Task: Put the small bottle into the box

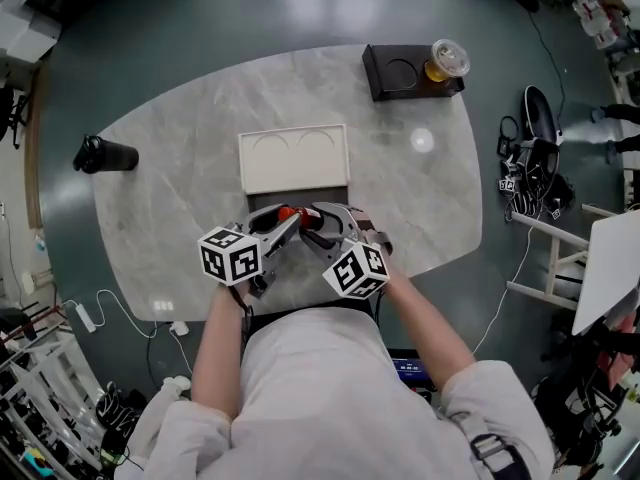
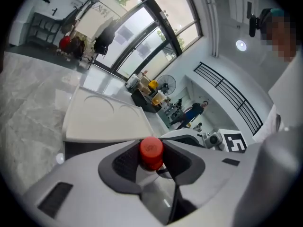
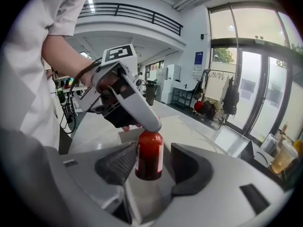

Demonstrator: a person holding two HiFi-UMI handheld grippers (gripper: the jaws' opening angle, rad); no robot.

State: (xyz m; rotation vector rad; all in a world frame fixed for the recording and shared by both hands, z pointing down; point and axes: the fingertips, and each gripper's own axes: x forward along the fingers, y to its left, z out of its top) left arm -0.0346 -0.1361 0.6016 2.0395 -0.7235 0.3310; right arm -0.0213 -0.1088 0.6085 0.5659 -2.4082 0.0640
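Handover: left gripper [image 2: 152, 164] clamps small red plastic bottle [image 3: 149, 155]; right gripper [image 3: 154, 167] parted around it. Next, probably into far cream box [image 1: 293, 160].

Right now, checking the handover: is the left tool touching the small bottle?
Touching. In the left gripper view, the left tool clamps the small bottle by its red cap.

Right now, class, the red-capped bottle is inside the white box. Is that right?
No. The red-capped bottle is outside the white box, on the person's side of it, as the head view shows.
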